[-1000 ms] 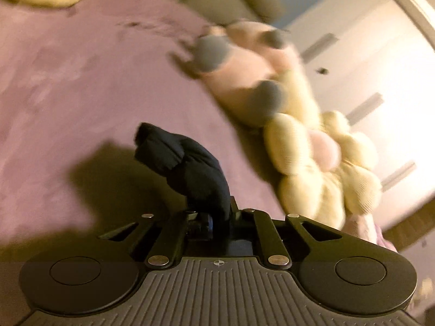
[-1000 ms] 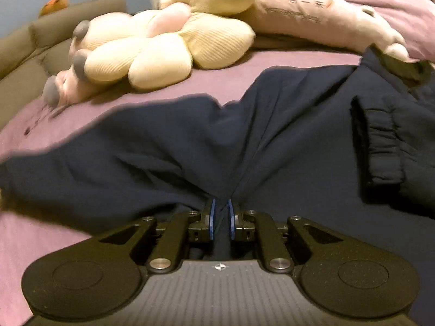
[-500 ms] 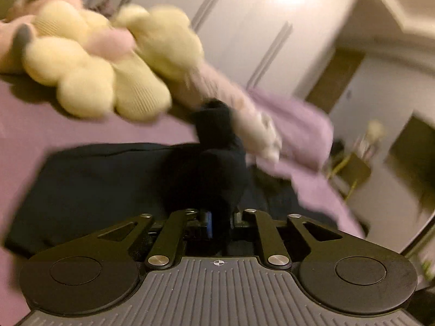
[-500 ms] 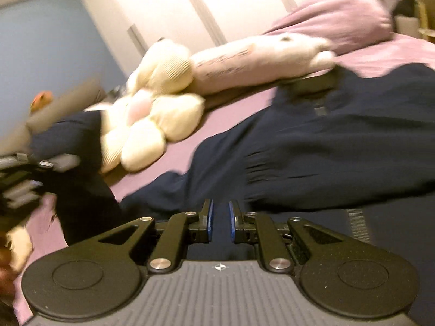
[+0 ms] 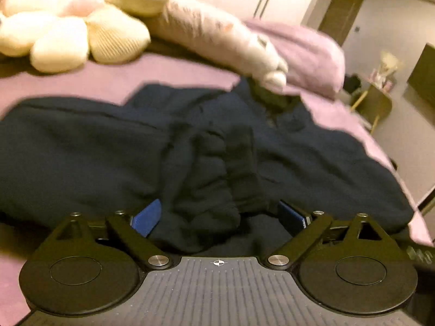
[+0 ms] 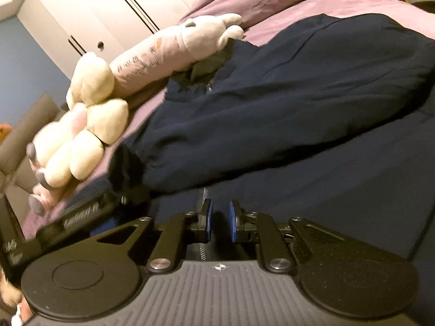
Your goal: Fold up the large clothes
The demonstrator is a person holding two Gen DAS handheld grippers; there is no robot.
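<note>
A dark navy sweatshirt (image 5: 81, 146) lies spread on the purple bed (image 5: 114, 81). Its sleeve with a ribbed cuff (image 5: 217, 179) lies folded across the body, just in front of my left gripper (image 5: 217, 217), which is open with the cuff loose between its blue pads (image 5: 146, 216). In the right wrist view the sweatshirt (image 6: 299, 103) fills the middle and right. My right gripper (image 6: 219, 222) hovers low over the cloth with its pads (image 6: 208, 220) a narrow gap apart and nothing between them. The left gripper's body (image 6: 81, 214) shows at the left there.
A cream and pink flower plush (image 5: 62, 27) and a long pink plush (image 5: 217, 35) lie along the far side of the bed. A purple pillow (image 5: 304, 54) sits at the back right. White wardrobe doors (image 6: 108, 13) stand behind. The bed edge (image 5: 394, 168) is at the right.
My left gripper carried the sleeve cuff over the sweatshirt's body, then opened and let it drop there. My right gripper swung to the right over the cloth, its gap slightly wider.
</note>
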